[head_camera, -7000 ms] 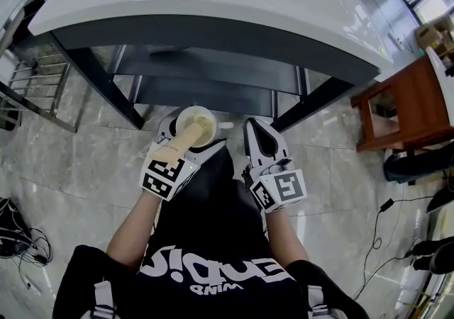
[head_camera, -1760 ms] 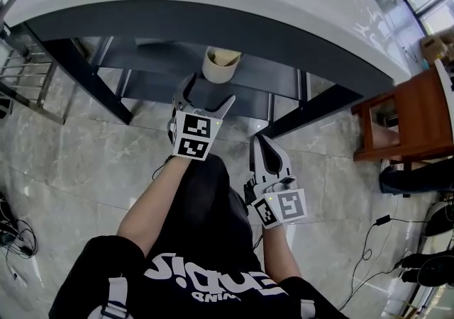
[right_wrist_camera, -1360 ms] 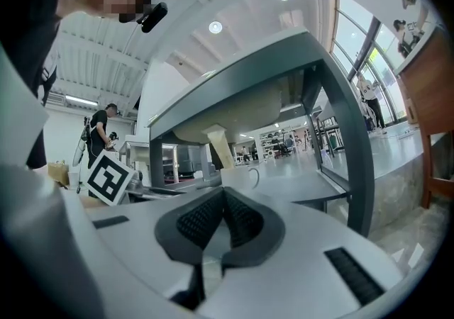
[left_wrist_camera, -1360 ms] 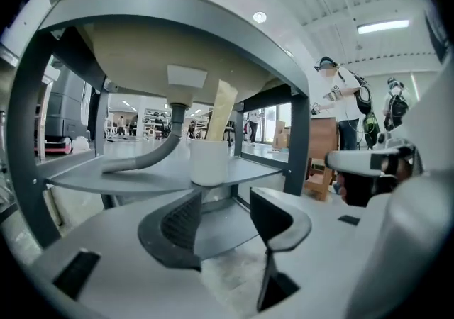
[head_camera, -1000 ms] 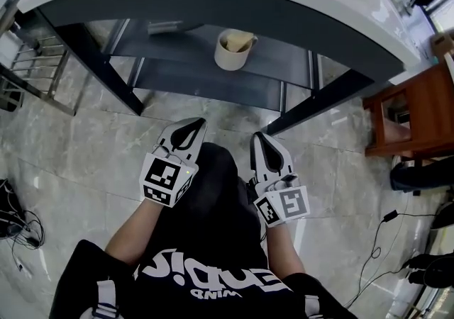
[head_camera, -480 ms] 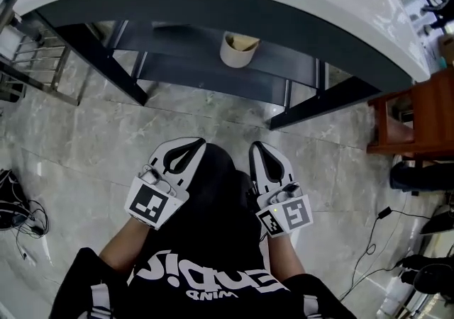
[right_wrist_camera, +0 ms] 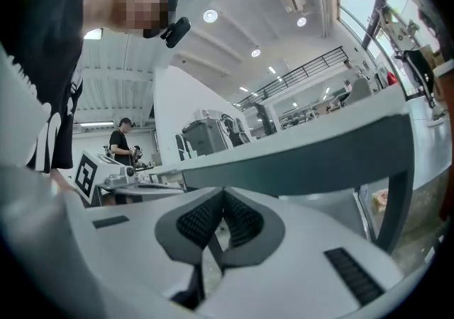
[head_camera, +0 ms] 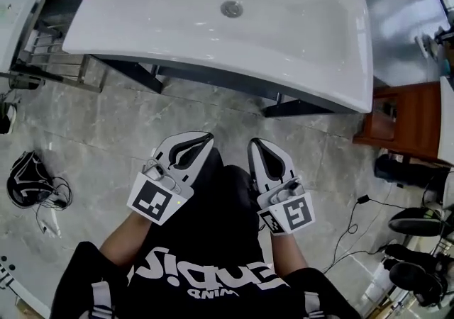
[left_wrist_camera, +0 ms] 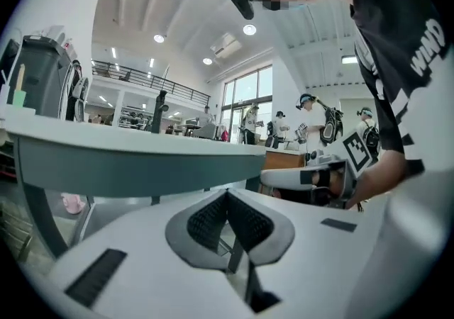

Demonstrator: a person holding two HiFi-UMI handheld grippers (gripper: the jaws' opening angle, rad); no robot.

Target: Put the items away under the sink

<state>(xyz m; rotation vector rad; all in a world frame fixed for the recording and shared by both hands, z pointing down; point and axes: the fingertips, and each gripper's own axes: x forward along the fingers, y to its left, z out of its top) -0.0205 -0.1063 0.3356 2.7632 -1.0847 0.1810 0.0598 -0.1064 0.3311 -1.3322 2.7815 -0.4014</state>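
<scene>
Judging by the left gripper point(head_camera: 206, 140) and right gripper point(head_camera: 255, 145), both clamped shut and empty at 6 o'clock from the sink point(head_camera: 177, 20) (its underside hidden), stowing seems done.

"WIND" printed on black shirt point(left_wrist_camera: 424, 52)
</scene>
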